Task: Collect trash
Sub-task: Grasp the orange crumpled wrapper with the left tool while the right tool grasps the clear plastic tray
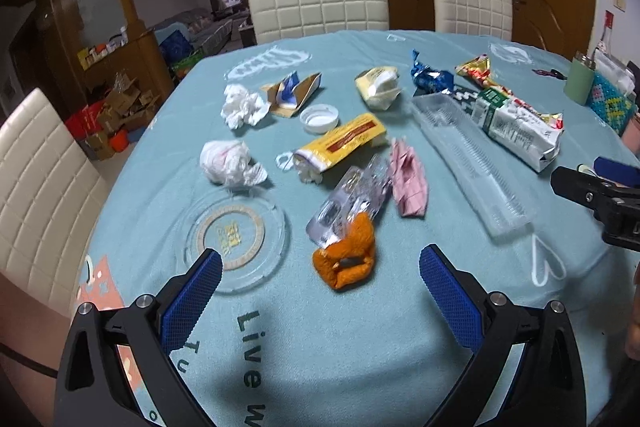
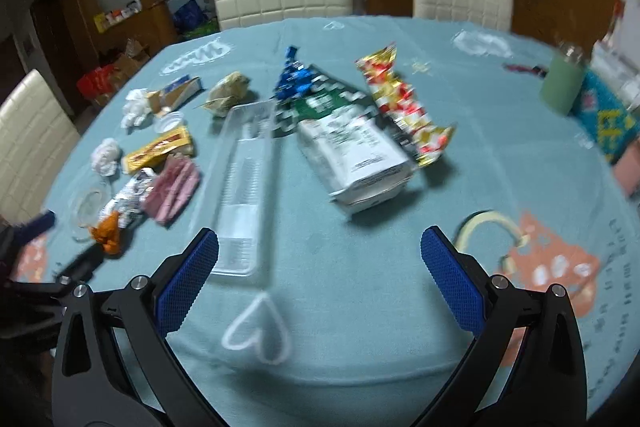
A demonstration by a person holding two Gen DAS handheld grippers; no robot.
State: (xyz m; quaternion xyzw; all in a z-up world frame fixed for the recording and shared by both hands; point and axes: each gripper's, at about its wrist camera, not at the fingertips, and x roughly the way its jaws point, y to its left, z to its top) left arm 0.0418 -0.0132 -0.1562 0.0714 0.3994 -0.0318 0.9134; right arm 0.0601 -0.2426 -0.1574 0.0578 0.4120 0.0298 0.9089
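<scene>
Trash lies scattered on the blue tablecloth. In the left wrist view my left gripper stands open just short of an orange peel and a clear plastic wrapper. Beyond lie a pink wrapper, a yellow packet, crumpled tissues, a white cap and a torn carton piece. In the right wrist view my right gripper is open and empty, near a clear plastic tray, a milk carton, a snack bag and a blue wrapper.
A glass ashtray sits by the left fingertip. A green cup and a patterned blue box stand at the table's right. White padded chairs ring the table. Boxes clutter the floor at the back left.
</scene>
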